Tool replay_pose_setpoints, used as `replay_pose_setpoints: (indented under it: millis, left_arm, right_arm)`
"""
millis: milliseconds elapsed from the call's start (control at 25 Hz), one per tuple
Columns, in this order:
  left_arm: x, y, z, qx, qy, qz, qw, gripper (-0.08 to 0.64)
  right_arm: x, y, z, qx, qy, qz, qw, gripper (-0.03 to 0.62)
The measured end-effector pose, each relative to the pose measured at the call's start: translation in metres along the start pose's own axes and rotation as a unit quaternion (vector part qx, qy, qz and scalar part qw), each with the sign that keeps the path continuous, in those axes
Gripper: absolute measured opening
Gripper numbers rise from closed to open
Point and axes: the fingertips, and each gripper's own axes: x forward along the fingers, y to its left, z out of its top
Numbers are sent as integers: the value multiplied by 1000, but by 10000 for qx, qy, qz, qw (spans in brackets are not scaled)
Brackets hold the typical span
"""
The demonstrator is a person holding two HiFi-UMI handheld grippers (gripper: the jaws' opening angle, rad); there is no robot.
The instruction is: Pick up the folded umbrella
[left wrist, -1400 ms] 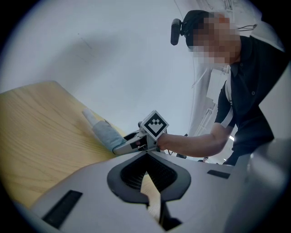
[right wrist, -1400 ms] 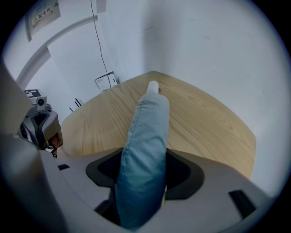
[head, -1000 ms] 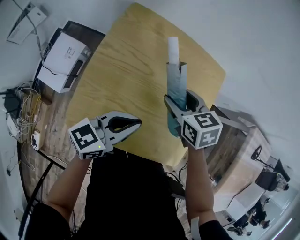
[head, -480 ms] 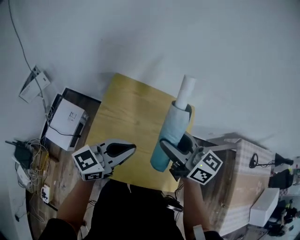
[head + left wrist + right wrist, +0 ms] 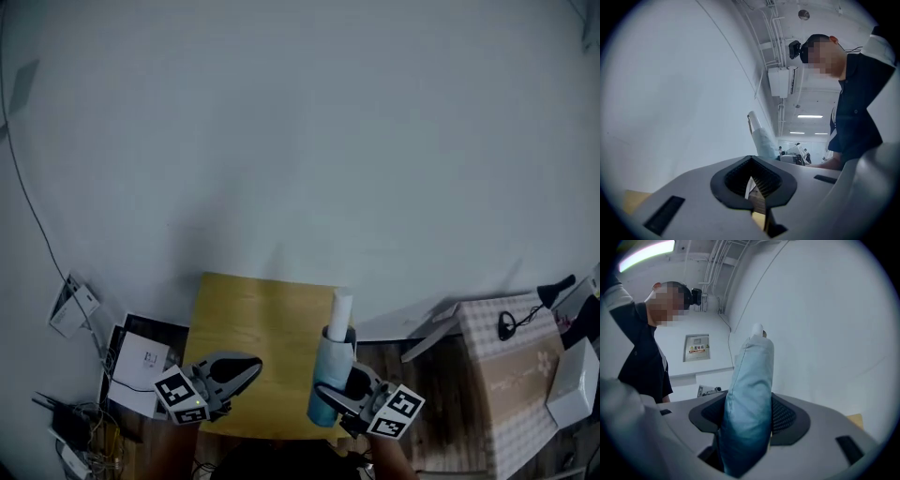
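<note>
Two grippers show low in the head view, close to the near edge of the yellow tabletop [image 5: 253, 309]. On the right side, the right gripper [image 5: 339, 388] has its jaws closed tight around the folded umbrella [image 5: 328, 370]. In the right gripper view, the two dark pads of the right gripper [image 5: 749, 423] press on both sides of the umbrella's [image 5: 751, 373] soft blue cover. The umbrella stands almost straight up. Its white handle [image 5: 342, 307] pokes out at the top and the blue part hangs down past the jaws. It is held over the near right corner of the tabletop and looks lifted off the wood. The left gripper [image 5: 249, 367] is over the near left part of the tabletop, well apart from the umbrella. In the left gripper view, the left gripper [image 5: 751, 160] has its jaws shut with the tips touching, and nothing is held between them. That view also shows the umbrella [image 5: 763, 139] standing up farther off, in front of the white wall [image 5: 300, 141]. A person in a dark top [image 5: 855, 117] shows at the side of both gripper views. A white box [image 5: 141, 361] sits on the floor past the left edge of the tabletop, with a bunch of cables [image 5: 70, 436] near it. A big box with a checked cover [image 5: 511, 375] stands past the right edge.
</note>
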Motion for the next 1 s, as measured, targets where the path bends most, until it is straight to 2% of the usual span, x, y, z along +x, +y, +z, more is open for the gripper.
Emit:
replay_pose_setpoints:
  millis: [160,320,560,640,760,880,1000]
  left_arm:
    - [6,-32,8,234,56,28,9997,12]
    - [12,-64,8,241,78,228,9994,12]
    - [51,-163,-54,-227,289,49,9993,12]
    - [61,-197,-71,-355,393,-55,9986,12]
    - [60,-247,-90,-369,619,-202,9972,12]
    - [39,-276,-102,-366,861,-13,9956,12]
    - [18,-285,-90,-279,855,299,9955,12]
  right_arm:
    - [-44,11,3,14,-226,3,9997,279]
    - [-85,27,5,-9,-349,120,9993,279]
    - [-170,60,-26,455,-389,129,9981,279]
    - [-191,73,-41,444,-271,66,9986,280]
    - [-211,97,-61,429,-97,228,9988,281]
    - [-222,121,-69,669,-194,506,9963,280]
    - [-227,132,-64,882,-465,624,9931,281]
